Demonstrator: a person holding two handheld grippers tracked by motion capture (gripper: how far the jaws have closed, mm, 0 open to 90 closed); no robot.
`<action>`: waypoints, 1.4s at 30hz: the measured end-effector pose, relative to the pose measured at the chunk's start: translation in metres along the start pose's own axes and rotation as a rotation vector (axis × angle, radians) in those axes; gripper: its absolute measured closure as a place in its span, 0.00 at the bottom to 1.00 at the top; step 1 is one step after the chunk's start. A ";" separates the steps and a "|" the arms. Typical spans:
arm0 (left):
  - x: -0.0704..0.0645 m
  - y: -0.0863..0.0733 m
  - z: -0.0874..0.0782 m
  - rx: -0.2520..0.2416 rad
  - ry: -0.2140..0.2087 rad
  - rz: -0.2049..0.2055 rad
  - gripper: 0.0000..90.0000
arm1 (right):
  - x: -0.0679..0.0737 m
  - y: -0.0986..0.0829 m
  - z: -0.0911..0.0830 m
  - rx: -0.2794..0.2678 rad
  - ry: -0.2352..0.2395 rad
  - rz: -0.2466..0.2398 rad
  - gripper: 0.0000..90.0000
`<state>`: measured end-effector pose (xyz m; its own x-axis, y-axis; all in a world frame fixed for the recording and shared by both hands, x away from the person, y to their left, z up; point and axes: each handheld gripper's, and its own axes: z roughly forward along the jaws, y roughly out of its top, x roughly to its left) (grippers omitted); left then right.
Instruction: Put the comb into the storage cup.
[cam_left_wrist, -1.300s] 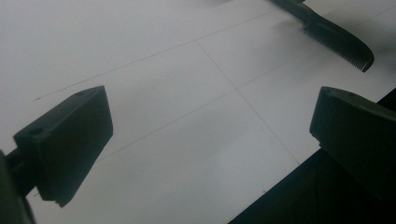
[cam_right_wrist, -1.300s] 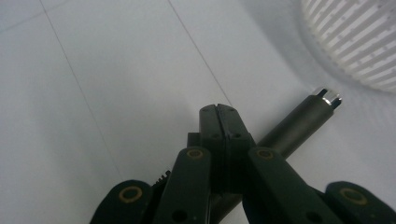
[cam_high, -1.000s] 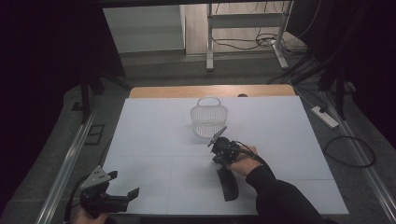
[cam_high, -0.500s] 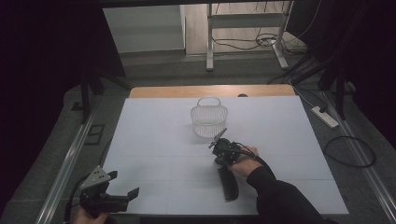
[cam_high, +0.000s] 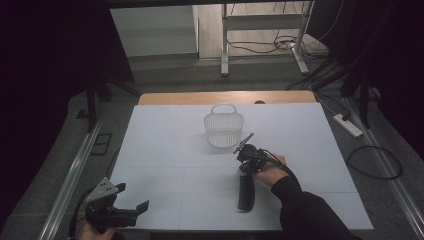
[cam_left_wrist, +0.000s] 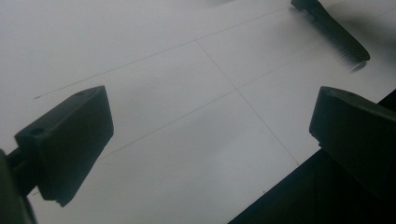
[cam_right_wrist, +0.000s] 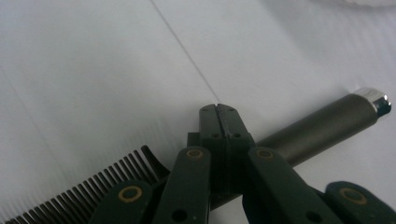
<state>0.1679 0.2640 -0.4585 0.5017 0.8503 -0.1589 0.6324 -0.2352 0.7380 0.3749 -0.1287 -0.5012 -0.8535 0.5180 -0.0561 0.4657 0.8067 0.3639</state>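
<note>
Little has moved: right gripper stays low on the table, fingers pinched on the comb near its handle, beside the basket. Left gripper idles, fingers spread. Risk: off-centre grip lets comb pivot when lifted.

Matt black plastic comb — dull grey handle, glossy metal cap; white plastic mesh basket.

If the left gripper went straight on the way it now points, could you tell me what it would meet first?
Probably the white table top just ahead; the open left gripper tilts down at it. The black comb lies off to one side.
</note>
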 end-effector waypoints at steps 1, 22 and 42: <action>0.000 0.000 0.000 0.000 0.000 0.000 0.00 | 0.000 0.000 0.000 0.000 0.000 0.000 0.99; 0.000 0.000 0.000 0.002 0.001 -0.001 0.00 | -0.037 -0.037 -0.016 0.018 -0.036 0.119 0.99; 0.000 0.001 0.001 0.006 0.002 -0.002 0.00 | -0.053 -0.094 -0.041 0.032 -0.052 0.206 0.99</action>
<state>0.1686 0.2636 -0.4585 0.4992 0.8517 -0.1594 0.6370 -0.2360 0.7338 0.3671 -0.2435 -0.4943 -0.7268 0.6861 -0.0317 0.6369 0.6906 0.3428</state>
